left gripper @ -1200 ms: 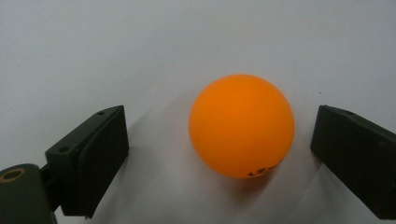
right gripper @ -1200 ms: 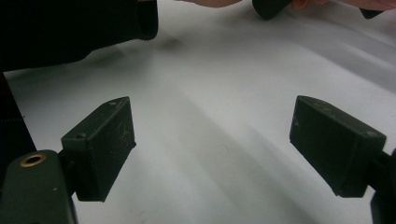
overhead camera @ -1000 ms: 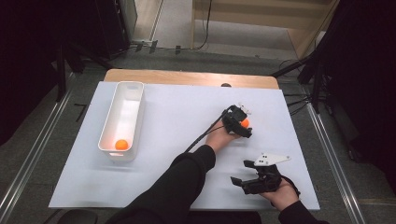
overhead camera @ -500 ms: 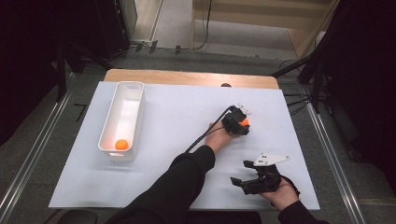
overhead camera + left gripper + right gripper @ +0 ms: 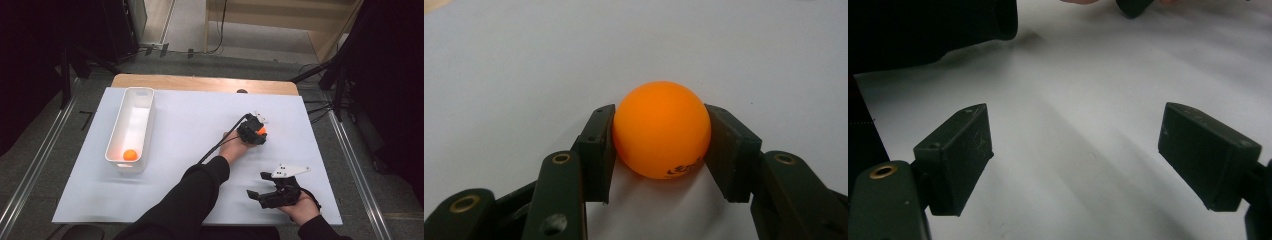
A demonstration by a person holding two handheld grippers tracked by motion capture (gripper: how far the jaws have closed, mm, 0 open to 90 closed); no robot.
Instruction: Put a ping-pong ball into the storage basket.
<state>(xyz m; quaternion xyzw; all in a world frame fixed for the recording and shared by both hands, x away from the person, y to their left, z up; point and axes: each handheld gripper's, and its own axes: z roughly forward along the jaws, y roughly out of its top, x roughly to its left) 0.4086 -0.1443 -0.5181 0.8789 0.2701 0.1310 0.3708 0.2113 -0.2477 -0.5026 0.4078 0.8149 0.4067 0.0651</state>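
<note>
An orange ball [image 5: 661,129] sits on the white table sheet, pinched between the two black pads [image 5: 599,145] of my left gripper [image 5: 661,120], whose jaws have just been closing on it. From above, that left gripper [image 5: 256,133] lies right of centre with the ball [image 5: 261,131] showing orange at its tip. My right gripper [image 5: 257,185] rests near the front right edge, open, jaws pointing left with nothing between them. Its own view shows the right gripper [image 5: 1075,150] over bare sheet.
A long white tray [image 5: 131,95] stands at the left of the sheet with a second orange ball [image 5: 130,154] at its near end. A wooden table edge [image 5: 200,82] runs along the back. A dark sleeve [image 5: 200,190] crosses the front middle.
The left gripper's jaws have come together around the orange ball. Both hands have stayed where they were.
</note>
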